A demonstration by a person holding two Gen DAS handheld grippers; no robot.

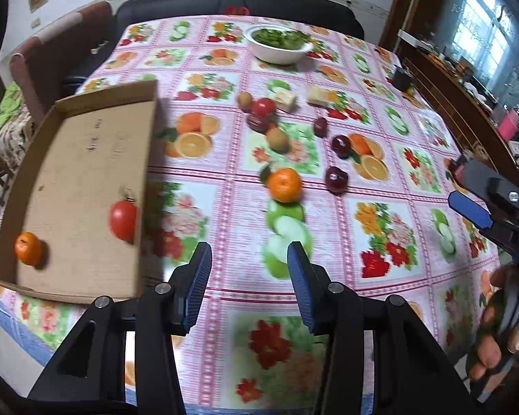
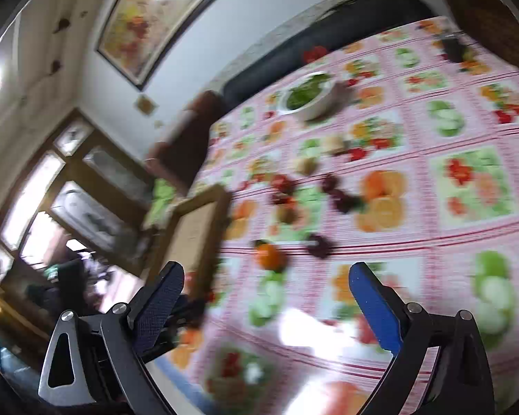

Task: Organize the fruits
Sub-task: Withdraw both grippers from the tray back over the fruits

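Blue-padded left tool [image 1: 249, 256] and right tool [image 2: 266, 276], both agape, empty.

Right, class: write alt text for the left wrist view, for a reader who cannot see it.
An open left gripper holds nothing above a pink fruit-print tablecloth. At left, a shallow brown cardboard tray holds a red tomato and a small orange mandarin; more loose fruit lies beyond, with a white bowl of greens farther back.
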